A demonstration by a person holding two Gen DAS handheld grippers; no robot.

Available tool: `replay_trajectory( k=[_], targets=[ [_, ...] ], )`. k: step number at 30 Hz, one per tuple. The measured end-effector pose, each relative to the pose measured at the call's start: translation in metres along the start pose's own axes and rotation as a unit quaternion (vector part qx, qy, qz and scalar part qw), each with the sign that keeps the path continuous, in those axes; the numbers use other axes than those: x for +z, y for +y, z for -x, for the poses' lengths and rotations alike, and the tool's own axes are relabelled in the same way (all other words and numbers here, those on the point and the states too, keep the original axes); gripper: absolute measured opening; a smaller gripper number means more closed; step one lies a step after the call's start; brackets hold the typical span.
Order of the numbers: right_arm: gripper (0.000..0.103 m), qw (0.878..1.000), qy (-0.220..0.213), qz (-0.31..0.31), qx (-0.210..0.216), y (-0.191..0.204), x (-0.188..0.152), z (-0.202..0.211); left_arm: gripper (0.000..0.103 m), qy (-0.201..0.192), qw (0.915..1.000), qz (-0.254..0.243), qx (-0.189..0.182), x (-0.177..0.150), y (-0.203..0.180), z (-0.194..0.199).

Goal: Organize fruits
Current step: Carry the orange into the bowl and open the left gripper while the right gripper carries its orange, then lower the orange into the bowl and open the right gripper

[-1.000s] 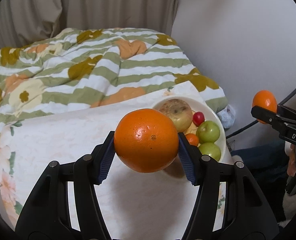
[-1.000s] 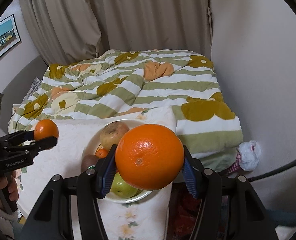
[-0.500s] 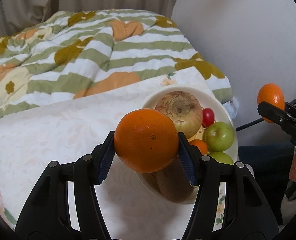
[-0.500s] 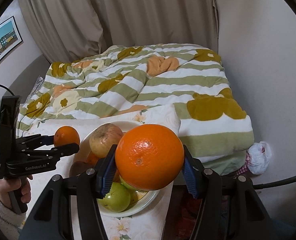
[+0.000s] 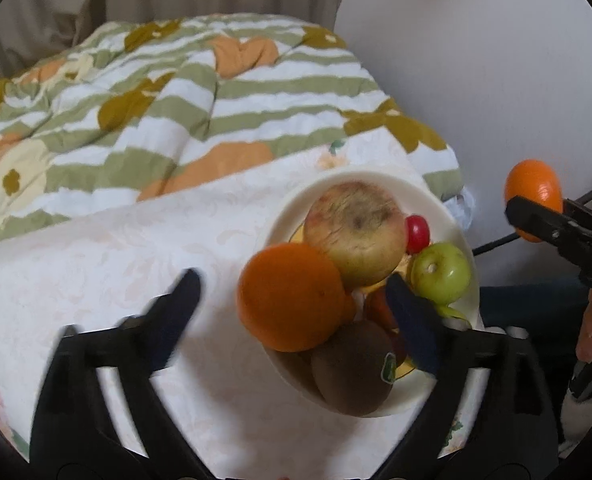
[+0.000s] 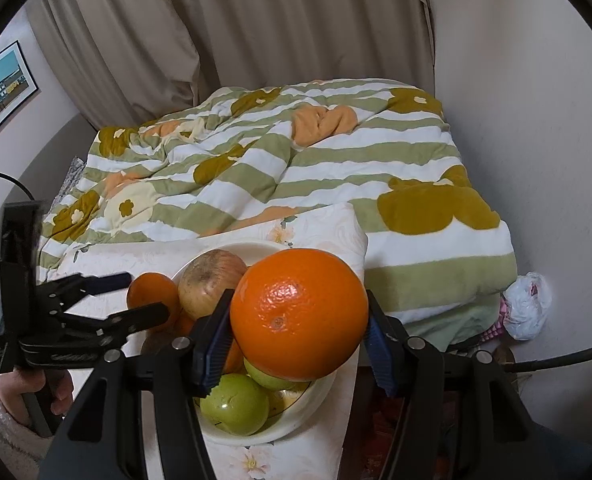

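A white bowl (image 5: 379, 184) on the table holds a large apple (image 5: 355, 236), a cherry tomato (image 5: 417, 234), green apples (image 5: 441, 278), a kiwi (image 5: 351, 368) and other fruit. My left gripper (image 5: 292, 300) is open over the bowl's left rim; an orange (image 5: 292, 296) sits between its spread fingers, touching neither, on the fruit pile. My right gripper (image 6: 296, 336) is shut on a second orange (image 6: 299, 312), held above the bowl's right side (image 6: 280, 432). The right gripper and its orange (image 5: 533, 196) also show at the right in the left wrist view.
The table wears a pale floral cloth (image 5: 116, 260). Behind it lies a bed with a green-striped flowered quilt (image 6: 296, 168). Curtains hang at the back. A white plastic bag (image 6: 525, 312) lies on the floor by the right wall.
My left gripper moved over the bowl and opened, letting go of its orange, which now rests on the fruit. My right gripper still holds its orange and has moved little.
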State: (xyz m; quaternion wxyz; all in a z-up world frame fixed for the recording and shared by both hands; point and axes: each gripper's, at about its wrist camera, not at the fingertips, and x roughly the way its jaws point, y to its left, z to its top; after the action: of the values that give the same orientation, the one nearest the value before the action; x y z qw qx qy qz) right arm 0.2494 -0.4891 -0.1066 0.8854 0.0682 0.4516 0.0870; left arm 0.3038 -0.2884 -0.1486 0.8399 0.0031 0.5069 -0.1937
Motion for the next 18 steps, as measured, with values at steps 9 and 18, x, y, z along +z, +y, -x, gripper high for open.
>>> replay_trajectory(
  k=[9,18],
  targets=[
    [0.055,1.0,0.006,0.013,0.003,0.0,0.006,-0.006,0.103,-0.018,0.9998,-0.002,0.006,0.005,0.006,0.026],
    [0.055,0.998,0.019,0.03,0.042,0.003,0.018,-0.032,0.103,-0.023,0.9986,0.026,0.041,-0.013,0.026,0.053]
  ],
)
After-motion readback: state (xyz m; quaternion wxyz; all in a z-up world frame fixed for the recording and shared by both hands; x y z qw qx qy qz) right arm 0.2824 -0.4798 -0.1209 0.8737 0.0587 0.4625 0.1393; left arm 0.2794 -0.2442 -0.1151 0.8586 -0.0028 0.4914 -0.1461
